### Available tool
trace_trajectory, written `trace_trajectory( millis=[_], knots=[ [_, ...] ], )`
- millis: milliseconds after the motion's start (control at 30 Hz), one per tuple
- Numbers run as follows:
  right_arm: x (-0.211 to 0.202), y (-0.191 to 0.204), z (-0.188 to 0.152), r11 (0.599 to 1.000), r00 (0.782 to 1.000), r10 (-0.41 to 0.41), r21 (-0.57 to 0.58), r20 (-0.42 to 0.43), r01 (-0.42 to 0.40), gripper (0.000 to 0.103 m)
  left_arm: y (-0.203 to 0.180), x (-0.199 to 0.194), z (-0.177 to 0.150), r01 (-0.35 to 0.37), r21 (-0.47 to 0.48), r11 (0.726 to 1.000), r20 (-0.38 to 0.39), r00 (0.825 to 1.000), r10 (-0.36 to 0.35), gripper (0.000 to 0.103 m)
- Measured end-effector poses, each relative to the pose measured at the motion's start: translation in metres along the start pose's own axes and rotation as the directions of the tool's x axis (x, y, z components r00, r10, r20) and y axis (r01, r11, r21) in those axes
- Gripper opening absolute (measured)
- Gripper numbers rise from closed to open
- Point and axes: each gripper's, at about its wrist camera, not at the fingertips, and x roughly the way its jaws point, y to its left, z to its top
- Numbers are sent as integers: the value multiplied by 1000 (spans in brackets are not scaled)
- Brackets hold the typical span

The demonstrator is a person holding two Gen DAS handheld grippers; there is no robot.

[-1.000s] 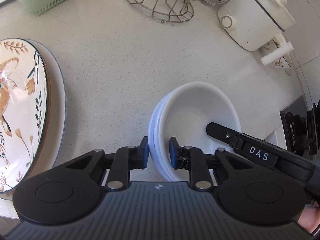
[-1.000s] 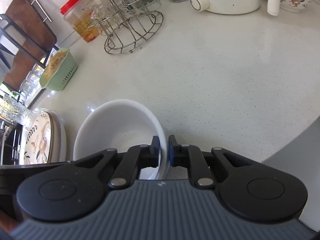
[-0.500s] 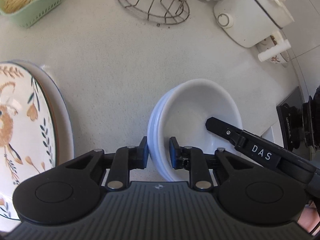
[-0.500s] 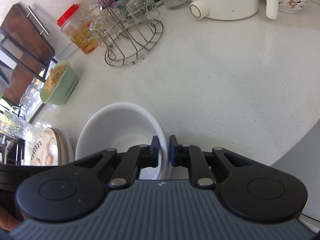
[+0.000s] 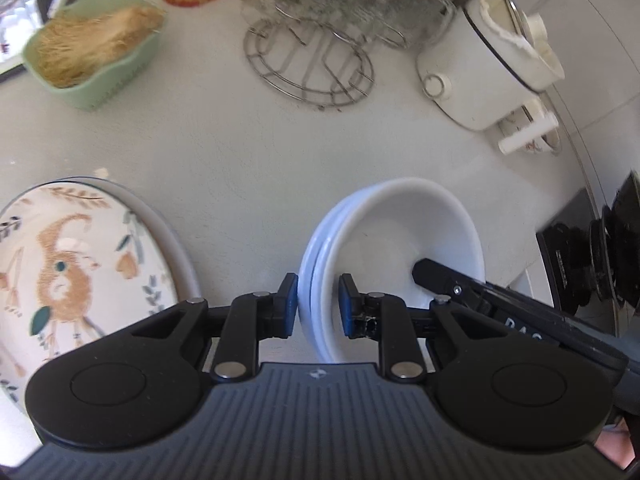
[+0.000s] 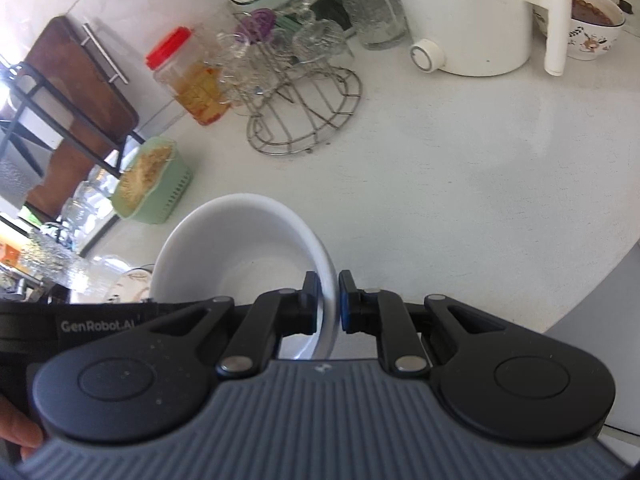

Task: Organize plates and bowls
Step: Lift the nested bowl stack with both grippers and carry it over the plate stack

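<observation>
A: Bright daylight, soft shadows on the pale countertop (image 5: 248, 152)?
B: Yes. Fisheye bends both views' edges; the glass rack (image 5: 320, 20) smears with motion blur, and glare whitens the left side.

The stacked bowls (image 5: 384, 248) are plain white, faintly bluish at the rims – the plate (image 5: 76, 276) is cream with an orange squirrel and dark green leaves. The basket (image 5: 100, 80) is mint green, the jar (image 6: 188, 76) red-lidded, the cooker (image 6: 468, 20) white with a dark band
</observation>
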Motion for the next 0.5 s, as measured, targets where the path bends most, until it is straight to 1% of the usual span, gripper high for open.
trace_trajectory(
  millis=[200,500],
  knots=[
    [-4,23,4,999,999,47,-19,6,-47,14,11,-28,0,-23,-40,999,34,999,24,25],
    [-1,56,3,994,996,95,-60,-6,-95,14,35,-58,-3,-42,-79,996,84,995,49,25]
  ],
)
